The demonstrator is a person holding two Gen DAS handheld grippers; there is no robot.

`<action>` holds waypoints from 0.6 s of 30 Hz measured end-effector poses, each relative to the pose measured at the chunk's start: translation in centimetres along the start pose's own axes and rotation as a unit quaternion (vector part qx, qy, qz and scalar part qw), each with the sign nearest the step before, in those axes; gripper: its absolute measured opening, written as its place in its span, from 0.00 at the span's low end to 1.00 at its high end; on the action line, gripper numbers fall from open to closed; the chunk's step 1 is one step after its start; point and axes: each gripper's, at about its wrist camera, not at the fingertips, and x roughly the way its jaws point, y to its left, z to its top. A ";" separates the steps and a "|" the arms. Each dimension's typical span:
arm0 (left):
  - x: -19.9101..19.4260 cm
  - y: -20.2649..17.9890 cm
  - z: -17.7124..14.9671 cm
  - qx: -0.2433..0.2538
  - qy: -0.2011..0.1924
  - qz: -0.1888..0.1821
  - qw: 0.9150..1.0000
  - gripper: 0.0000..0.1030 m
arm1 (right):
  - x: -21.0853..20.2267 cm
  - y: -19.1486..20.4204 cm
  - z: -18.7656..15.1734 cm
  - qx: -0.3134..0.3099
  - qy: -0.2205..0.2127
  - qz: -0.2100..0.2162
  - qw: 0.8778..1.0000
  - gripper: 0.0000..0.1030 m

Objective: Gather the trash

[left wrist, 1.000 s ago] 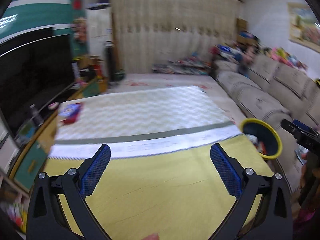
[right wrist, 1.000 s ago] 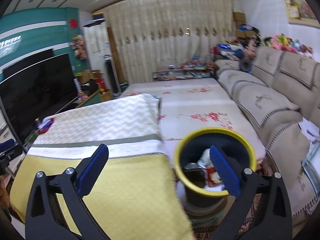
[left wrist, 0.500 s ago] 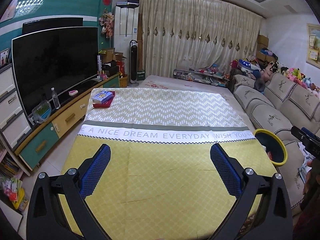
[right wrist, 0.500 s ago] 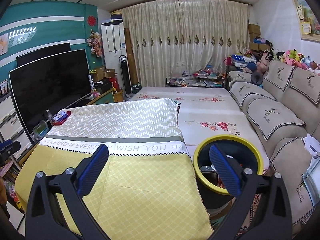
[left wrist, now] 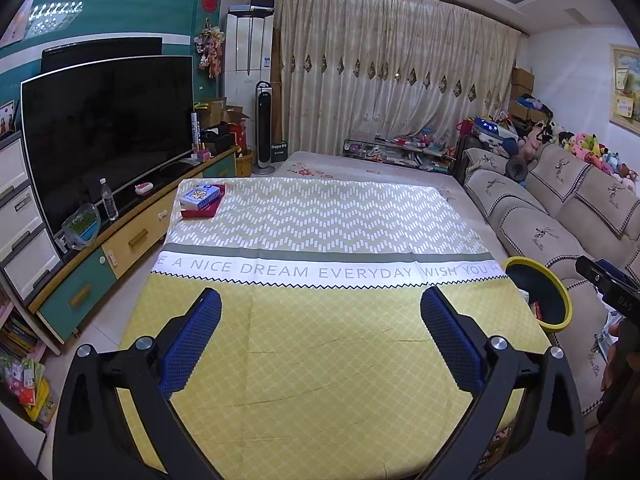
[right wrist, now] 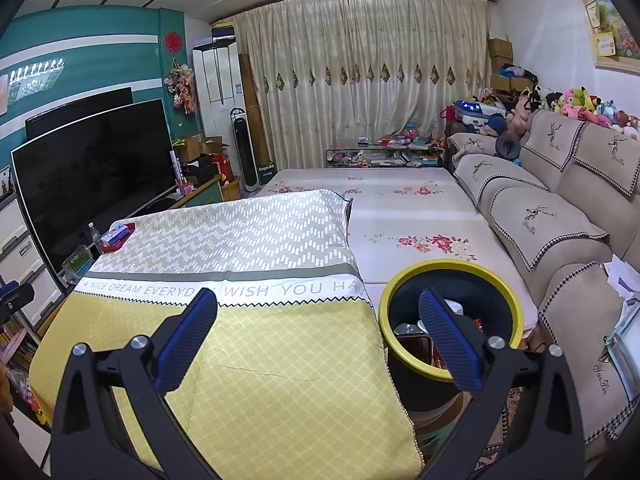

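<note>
A black trash bin with a yellow rim (right wrist: 404, 280) stands beside the right edge of the cloth-covered table (right wrist: 280, 380); wrappers and other trash lie inside it. The same bin (left wrist: 560, 300) shows at the right in the left wrist view. My right gripper (right wrist: 320, 304) is open and holds nothing, its right finger over the bin's mouth. Over the yellow part of the cloth (left wrist: 320, 360) my left gripper (left wrist: 320, 304) is open too, with nothing between its fingers. A blue and white box on a red tray (left wrist: 200, 200) lies at the table's far left corner.
A TV (left wrist: 108, 128) on a low cabinet (left wrist: 132, 236) runs along the left. A beige sofa (right wrist: 560, 216) lines the right wall, with a flowered mat (right wrist: 408, 216) before it. Curtains (left wrist: 392, 80) close the far end. The other gripper's body (left wrist: 608, 284) pokes in at right.
Both views have tilted up and steadied from a blurred, lower look, showing more of the room. The grippers stayed open; nothing was picked up or dropped.
</note>
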 end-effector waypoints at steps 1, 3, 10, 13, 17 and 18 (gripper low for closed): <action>0.1 -0.1 -0.1 0.001 0.002 -0.001 1.000 0.95 | 0.1 0.0 0.0 0.000 0.000 0.000 1.000 0.93; 0.4 -0.1 0.0 0.001 0.005 -0.002 1.000 0.95 | 0.1 0.0 -0.1 0.001 0.000 0.000 1.000 0.93; 0.8 -0.1 0.0 0.000 0.009 -0.004 1.000 0.95 | 0.5 -0.3 -0.2 0.003 0.002 -0.003 1.000 0.93; 0.8 -0.1 -0.1 0.000 0.009 -0.004 1.000 0.95 | 0.5 -0.3 -0.2 0.004 0.002 -0.003 1.000 0.93; 1.2 0.0 0.0 0.002 0.010 -0.004 1.000 0.95 | 0.5 -0.3 -0.2 0.004 0.002 -0.004 1.000 0.93; 1.3 0.0 0.0 0.002 0.011 -0.005 1.000 0.95 | 0.5 -0.3 -0.2 0.004 0.002 -0.004 1.000 0.93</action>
